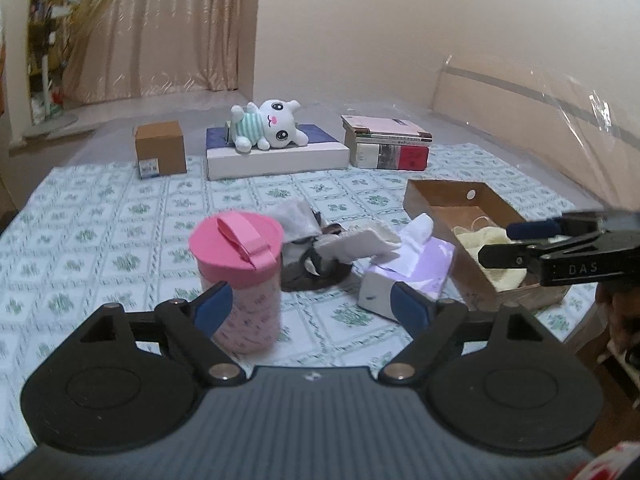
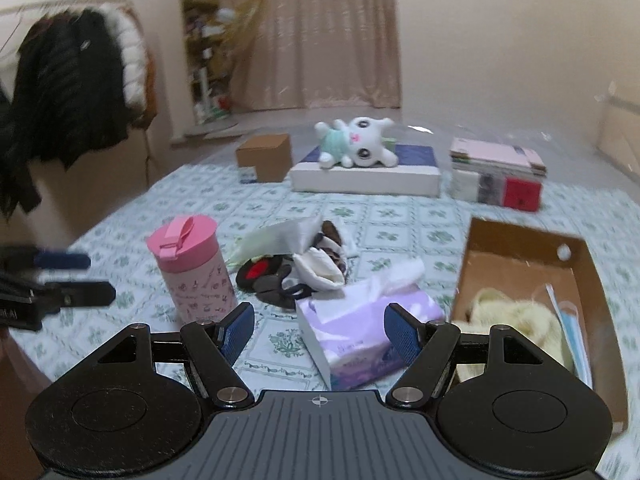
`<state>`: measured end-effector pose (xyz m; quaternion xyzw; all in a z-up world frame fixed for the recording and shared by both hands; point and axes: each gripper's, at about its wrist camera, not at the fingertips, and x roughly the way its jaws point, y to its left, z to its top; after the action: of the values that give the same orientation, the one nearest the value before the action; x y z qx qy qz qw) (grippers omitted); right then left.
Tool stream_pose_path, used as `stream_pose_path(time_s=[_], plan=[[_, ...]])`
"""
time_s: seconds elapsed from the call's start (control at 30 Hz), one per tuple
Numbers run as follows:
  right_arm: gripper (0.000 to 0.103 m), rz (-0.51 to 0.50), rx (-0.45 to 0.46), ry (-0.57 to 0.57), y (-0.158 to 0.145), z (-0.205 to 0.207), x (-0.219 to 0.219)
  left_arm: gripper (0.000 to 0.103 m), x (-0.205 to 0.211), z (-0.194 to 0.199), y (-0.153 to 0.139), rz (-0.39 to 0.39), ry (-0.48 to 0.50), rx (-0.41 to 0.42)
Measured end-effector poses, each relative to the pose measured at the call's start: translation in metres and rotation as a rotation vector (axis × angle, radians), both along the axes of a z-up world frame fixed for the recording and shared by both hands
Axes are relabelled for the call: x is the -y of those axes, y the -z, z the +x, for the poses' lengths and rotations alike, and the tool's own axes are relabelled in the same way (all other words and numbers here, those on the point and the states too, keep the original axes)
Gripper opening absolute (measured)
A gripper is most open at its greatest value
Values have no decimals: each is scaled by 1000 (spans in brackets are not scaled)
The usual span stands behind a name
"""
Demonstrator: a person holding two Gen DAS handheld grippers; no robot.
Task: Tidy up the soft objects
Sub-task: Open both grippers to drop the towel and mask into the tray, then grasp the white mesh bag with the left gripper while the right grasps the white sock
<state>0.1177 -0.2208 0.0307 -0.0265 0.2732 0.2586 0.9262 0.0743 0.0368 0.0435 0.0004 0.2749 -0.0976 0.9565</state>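
On the green-patterned cloth: one pink lidded tumbler (image 1: 240,276) at centre left, one lilac tissue pack (image 1: 408,276), one open brown cardboard tray (image 1: 436,196) at right, one white plush rabbit (image 1: 272,124) at upper centre, one small brown carton (image 1: 160,148), and one stack of books (image 1: 388,142).

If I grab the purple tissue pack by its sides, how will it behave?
The tissue pack looks like soft plastic wrap, so it will probably squash and sag rather than hold shape. It likely weighs little. The loose tissue sticking from its top may pull out if snagged.
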Motion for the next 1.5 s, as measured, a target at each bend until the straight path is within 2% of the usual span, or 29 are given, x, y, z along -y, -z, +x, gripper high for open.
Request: stream_pose_path(time_s=[0.27, 0.43, 0.67, 0.83, 0.9, 0.97, 1.1, 1.17, 1.27, 1.37, 1.5], plan=[[72, -170, 30, -171, 6, 45, -34, 84, -29, 42, -15, 57, 93, 1], [71, -304, 30, -276, 17, 74, -57, 84, -45, 76, -24, 126, 184, -8], [71, -441, -11, -380, 39, 117, -82, 85, -66, 131, -36, 193, 305, -38], [70, -509, -26, -422, 53, 142, -96, 85, -77, 172, -30, 244, 395, -73], [67, -524, -40, -438, 59, 149, -99, 85, -78, 187, -25, 273, 415, -91], [60, -551, -58, -462, 66, 157, -102, 85, -79, 201, -19, 292, 433, -107], [49, -575, -82, -486, 74, 164, -106, 84, -81, 229, -9, 290, 468, -160], [33, -568, -97, -486, 75, 169, -105, 85, -81, 241, -5, 277, 483, -181], [20, -556, -117, -485, 73, 170, -104, 85, -81, 257, 2, 263, 505, -216], [15, -532, -126, -475, 63, 173, -100, 84, -78, 271, 8, 271, 521, -247], [13, -490, -119, -444, 42, 176, -94, 85, -70, 290, 18, 301, 554, -277]])
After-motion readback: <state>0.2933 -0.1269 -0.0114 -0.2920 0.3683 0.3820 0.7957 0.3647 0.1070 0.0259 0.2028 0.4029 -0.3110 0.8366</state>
